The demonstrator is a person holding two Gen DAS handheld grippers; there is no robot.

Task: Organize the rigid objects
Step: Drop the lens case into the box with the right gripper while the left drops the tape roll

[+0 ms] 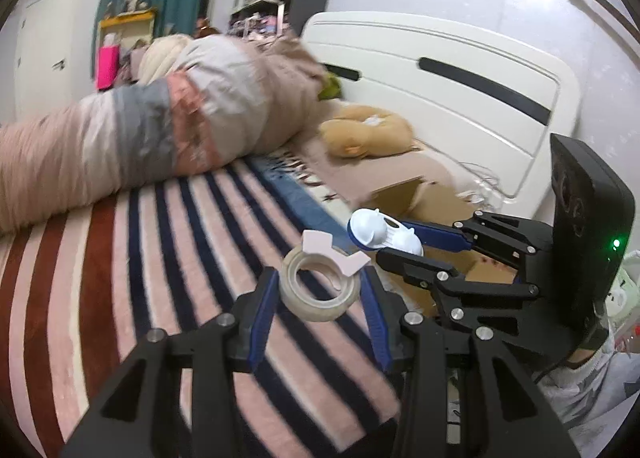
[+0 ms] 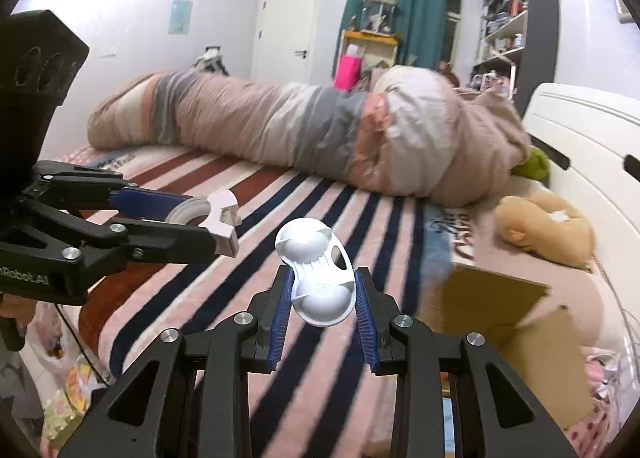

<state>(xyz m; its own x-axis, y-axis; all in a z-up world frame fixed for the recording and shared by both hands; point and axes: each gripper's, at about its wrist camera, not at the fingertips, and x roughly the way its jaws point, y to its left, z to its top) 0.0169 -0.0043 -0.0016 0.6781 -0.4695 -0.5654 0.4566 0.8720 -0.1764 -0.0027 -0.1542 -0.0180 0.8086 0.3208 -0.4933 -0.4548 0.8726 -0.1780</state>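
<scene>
Left gripper (image 1: pixel 320 290) is clamped on a tape roll (image 1: pixel 318 286), sitting right between its fingers. Right gripper (image 2: pixel 322 294) pinches a white plastic gadget (image 2: pixel 316 274) the same way, both above the striped bed (image 2: pixel 224 298), near its cardboard-box (image 2: pixel 512 310) edge.

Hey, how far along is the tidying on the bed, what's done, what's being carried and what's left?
Nothing can be seen put away yet; the open brown cardboard box at the bed's edge hides its inside. In hand: the left gripper grips a clear tape roll with a pale pink dispenser tab, and the right gripper grips a white plastic double-domed object. Left: placing both, probably in that box.
</scene>
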